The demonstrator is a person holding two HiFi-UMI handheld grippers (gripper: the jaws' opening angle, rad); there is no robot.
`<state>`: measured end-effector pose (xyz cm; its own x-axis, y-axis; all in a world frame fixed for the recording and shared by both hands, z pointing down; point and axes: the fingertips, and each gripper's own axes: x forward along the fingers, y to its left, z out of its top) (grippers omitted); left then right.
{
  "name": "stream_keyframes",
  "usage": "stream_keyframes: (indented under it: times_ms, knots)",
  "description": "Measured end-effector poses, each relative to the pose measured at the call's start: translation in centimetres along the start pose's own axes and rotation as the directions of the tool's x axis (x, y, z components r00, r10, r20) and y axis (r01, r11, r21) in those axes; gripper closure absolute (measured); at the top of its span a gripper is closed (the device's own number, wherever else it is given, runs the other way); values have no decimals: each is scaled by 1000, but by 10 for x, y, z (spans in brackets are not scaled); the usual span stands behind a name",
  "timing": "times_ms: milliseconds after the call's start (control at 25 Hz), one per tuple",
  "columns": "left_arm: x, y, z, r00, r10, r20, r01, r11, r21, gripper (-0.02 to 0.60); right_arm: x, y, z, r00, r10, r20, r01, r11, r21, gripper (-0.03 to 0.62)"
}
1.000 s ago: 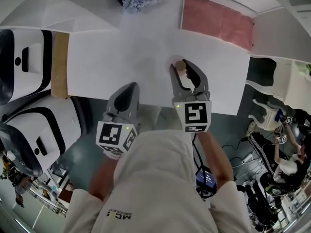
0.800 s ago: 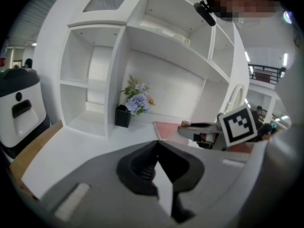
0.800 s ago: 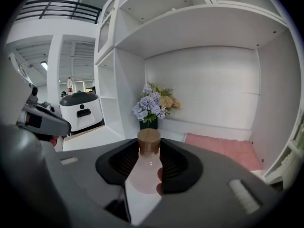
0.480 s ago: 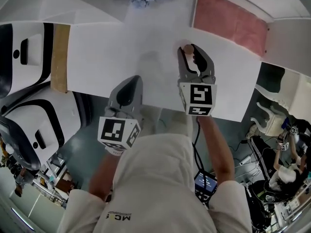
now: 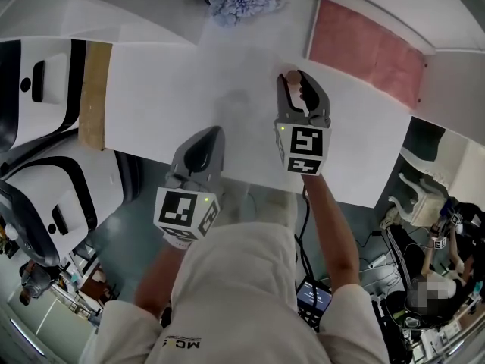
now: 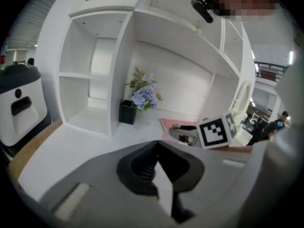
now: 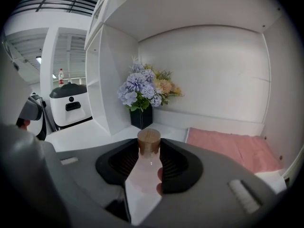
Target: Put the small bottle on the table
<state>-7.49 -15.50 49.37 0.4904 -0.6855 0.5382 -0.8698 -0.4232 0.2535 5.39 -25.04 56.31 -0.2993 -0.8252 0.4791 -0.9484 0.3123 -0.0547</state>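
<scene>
One small bottle (image 7: 145,172), pale pink, brown-capped

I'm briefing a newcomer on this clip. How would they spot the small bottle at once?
Find the white table with the pink mat at its back. Over it, the right tool is shut on the small clear bottle. Only it has a round brown wooden cap.

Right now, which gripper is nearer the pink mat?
Right. The right gripper, holding the small bottle, is over the table just beside the pink mat's corner; the left gripper sits farther off, by the table's front edge.
</scene>
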Motion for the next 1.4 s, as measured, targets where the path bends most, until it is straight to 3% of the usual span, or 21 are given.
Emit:
stream_keyframes:
  times_ms: [520,1400]
  knots:
    - [14,-12,-15,999,-24,-41,23,1000,-11,583,40,-8,-19,1000,17,-20,-17,1000,-8,454]
    - [16,-13,-16,999,-19,-39,18,1000,-22,583,51,-7,-20,1000,15,-25,-16,999,-41,422]
